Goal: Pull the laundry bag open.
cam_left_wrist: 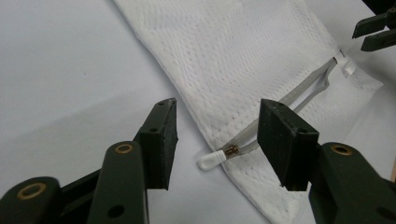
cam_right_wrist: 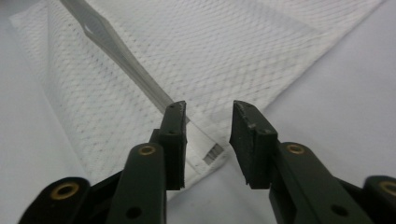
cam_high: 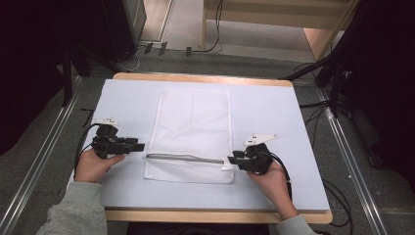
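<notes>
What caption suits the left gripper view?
Open hand-held gripper over the zip pull of a white mesh bag.

My high view is soft and low in detail: the table [cam_high: 274,112] is evenly lit, with dark corners. In both gripper views the near fingers [cam_left_wrist: 161,140] blur slightly, and shadows are faint.

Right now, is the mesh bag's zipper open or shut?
Mostly shut: zipper tape lies closed, with a small gap near the pull end.
</notes>
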Motion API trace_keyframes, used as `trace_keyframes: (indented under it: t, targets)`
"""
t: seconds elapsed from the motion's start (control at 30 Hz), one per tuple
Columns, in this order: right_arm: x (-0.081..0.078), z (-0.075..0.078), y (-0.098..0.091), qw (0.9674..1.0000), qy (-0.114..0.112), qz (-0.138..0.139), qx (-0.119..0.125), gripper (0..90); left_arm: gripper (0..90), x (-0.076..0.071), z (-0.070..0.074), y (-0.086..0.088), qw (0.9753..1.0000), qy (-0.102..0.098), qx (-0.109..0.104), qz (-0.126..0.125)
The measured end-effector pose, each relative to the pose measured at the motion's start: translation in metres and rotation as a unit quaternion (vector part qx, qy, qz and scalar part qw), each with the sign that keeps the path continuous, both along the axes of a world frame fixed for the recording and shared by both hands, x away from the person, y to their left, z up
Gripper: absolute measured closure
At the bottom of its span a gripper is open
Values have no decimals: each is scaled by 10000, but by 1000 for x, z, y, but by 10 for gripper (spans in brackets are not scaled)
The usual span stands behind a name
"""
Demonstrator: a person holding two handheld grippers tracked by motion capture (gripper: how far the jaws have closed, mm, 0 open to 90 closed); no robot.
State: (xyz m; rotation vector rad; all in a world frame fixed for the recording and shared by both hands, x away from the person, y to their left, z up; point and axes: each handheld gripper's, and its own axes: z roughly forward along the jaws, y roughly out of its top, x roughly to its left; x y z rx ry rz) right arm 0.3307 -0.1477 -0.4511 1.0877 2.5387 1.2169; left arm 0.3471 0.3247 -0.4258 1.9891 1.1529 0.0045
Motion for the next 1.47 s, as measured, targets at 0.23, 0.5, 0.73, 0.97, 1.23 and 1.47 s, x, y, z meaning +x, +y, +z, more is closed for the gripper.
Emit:
trace_keyframes:
  t: [0.23,0.5,0.73,0.97,1.23,1.47]
  targets:
    - [6,3,-22,9998,-118,-116,146,478,421,-1,2,5,9997,-211,30,99]
    - [14,1,-46,9988,-65,-441,201,413,382,0,3,11,9988,-325,179,305]
    - [25,-4,-63,9963,-14,-786,336,380,362,2,1,18,9978,-325,294,507]
    - [31,-8,-69,9953,13,-926,287,366,348,5,-1,26,9972,-297,261,630]
    - [32,-9,-68,9949,47,-978,226,361,338,5,-3,27,9971,-219,320,662]
    - [32,-11,-68,9949,62,-985,213,352,328,6,-5,27,9970,-186,390,641]
